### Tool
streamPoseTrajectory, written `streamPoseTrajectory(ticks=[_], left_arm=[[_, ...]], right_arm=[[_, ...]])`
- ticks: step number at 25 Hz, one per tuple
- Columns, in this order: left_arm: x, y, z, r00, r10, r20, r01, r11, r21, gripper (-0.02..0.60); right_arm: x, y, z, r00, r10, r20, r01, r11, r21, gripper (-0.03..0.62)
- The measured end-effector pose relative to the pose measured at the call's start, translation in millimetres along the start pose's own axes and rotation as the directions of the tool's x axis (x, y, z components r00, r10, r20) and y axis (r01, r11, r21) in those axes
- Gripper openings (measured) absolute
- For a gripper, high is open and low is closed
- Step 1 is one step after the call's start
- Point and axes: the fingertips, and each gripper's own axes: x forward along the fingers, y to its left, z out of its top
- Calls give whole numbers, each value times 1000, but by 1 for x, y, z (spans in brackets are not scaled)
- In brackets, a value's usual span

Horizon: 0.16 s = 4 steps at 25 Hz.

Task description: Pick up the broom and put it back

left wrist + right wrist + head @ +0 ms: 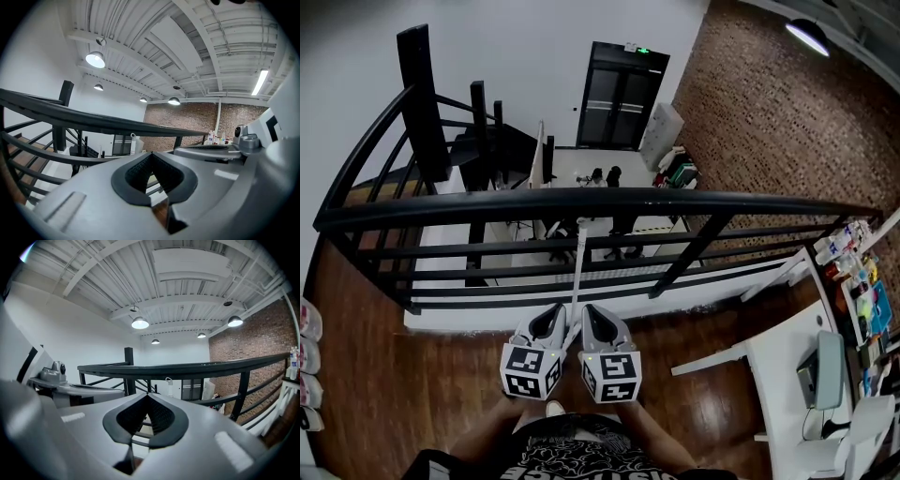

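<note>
A: Containers first?
B: Just a white desk (787, 354) off to the right of the right gripper (147, 393), with small bottles (836, 248) at its far end; contents too tiny to tell.
A: Jaws?
B: Closed tip to tip on the right gripper, nothing between. Same on the left gripper (152, 153): pressed together, empty.
A: And the broom?
B: Slim white broom handle (578, 267) upright in the gap between the two grippers, beside both, gripped by neither; farther out, up by the black metal railing (600, 200).
A: Anything hidden?
B: Yes, the broom head, out of sight below the grippers. Touching the railing or not, hard to say.
</note>
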Motion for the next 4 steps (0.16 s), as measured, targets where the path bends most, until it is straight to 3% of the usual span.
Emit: streamPoseTrajectory(ticks=[4], left_arm=[[-1,1,0,1000,-2,-3,2,1000,5,3]], right_arm=[[1,2,1,1000,-1,1,1,1000,6,2]])
